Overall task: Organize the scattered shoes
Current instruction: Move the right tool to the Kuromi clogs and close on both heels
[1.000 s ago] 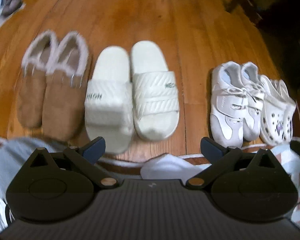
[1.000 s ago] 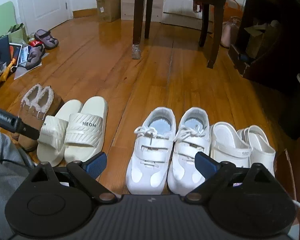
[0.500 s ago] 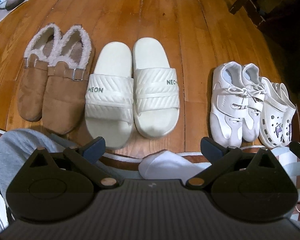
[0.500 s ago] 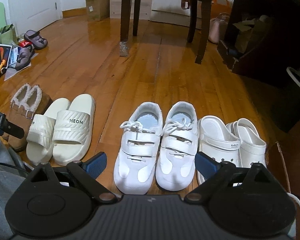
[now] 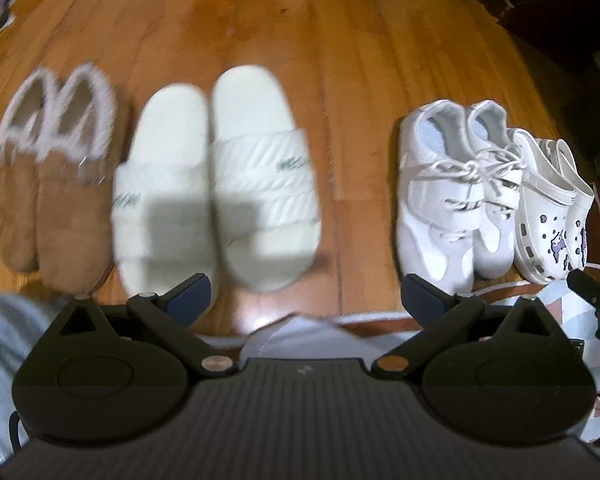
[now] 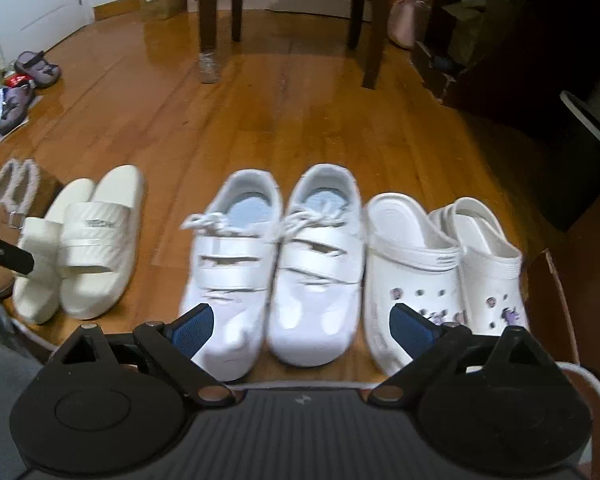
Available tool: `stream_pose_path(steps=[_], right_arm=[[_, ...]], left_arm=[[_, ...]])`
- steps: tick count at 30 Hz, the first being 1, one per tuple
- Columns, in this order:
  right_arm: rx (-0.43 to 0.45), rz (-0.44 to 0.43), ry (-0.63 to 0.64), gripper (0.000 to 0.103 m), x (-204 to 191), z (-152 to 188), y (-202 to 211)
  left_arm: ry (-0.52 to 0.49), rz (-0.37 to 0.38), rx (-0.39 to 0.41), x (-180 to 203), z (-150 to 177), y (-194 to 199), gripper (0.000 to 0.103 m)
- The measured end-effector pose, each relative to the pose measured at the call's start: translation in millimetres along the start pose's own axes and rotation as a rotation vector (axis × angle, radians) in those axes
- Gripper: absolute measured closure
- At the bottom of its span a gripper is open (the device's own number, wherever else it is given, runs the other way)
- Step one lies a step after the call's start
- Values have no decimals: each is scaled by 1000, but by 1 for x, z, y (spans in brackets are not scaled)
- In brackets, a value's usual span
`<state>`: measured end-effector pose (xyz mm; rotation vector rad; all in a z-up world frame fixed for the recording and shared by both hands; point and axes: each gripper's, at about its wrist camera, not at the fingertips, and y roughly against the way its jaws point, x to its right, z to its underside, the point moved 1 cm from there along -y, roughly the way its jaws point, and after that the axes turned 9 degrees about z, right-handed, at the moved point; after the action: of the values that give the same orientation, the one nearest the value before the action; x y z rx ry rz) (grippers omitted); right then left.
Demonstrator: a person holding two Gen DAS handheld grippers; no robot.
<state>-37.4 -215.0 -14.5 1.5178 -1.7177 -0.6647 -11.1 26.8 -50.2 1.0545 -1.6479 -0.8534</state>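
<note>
Four pairs line the wooden floor [image 6: 300, 120], toes toward the person: brown slippers [image 5: 56, 192], cream slides [image 5: 220, 184], white sneakers [image 6: 276, 264], white clogs [image 6: 444, 264]. The left gripper [image 5: 306, 298] hangs wide and empty nearest the slides; the right gripper [image 6: 302, 326], also wide, faces the sneakers. Open floor lies beyond.

My left wrist camera is looking steeply down at the wooden floor [image 5: 340, 60] from close in, centring on the cream slides [image 5: 216, 176]. My right one is facing more level, taking in the table legs [image 6: 208, 8] beyond. Both are sharing the white sneakers [image 6: 272, 264] and clogs [image 5: 552, 208].
</note>
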Motion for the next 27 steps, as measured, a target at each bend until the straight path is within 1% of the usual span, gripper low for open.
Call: stream_pose_path(steps=[2, 5, 6, 8, 9, 11, 13, 16, 19, 20, 21, 24, 25, 26, 27], right_arm=[[-2, 24, -8, 8, 15, -7, -11], [-65, 75, -41, 8, 64, -32, -49], [-78, 84, -39, 8, 71, -36, -54], [-118, 92, -30, 8, 99, -55, -80], [-157, 82, -41, 8, 110, -63, -94], [-229, 55, -29, 8, 124, -75, -120], [-292, 15, 19, 10, 130, -84, -144], [-371, -11, 15, 19, 139, -93, -170], [-434, -43, 36, 19, 142, -99, -189], [-455, -46, 40, 20, 142, -100, -194], [-490, -28, 63, 20, 141, -101, -203], [-547, -53, 89, 20, 137, -99, -218], [-592, -77, 83, 23, 135, -96, -226], [-640, -92, 87, 31, 132, -92, -235], [-661, -92, 97, 34, 130, -89, -239]], left_arm=[[-50, 5, -12, 20, -13, -11, 0], [-129, 8, -26, 52, -31, -27, 0], [-159, 11, -30, 64, -37, -33, 0], [-237, 25, -36, 98, -52, -50, 0], [-271, 33, -38, 114, -58, -58, 0], [-305, 53, -42, 138, -68, -72, 0], [-331, 64, -37, 160, -75, -85, 0], [-398, 58, -22, 190, -79, -98, 0], [-445, 67, -17, 210, -79, -107, 0], [-456, 78, -16, 214, -80, -110, 0], [-465, 84, -13, 218, -80, -111, 0], [-483, 58, 5, 222, -81, -112, 0], [-483, 55, 5, 222, -81, -111, 0], [-484, 52, 6, 222, -81, -111, 0], [-485, 50, 5, 222, -81, -111, 0]])
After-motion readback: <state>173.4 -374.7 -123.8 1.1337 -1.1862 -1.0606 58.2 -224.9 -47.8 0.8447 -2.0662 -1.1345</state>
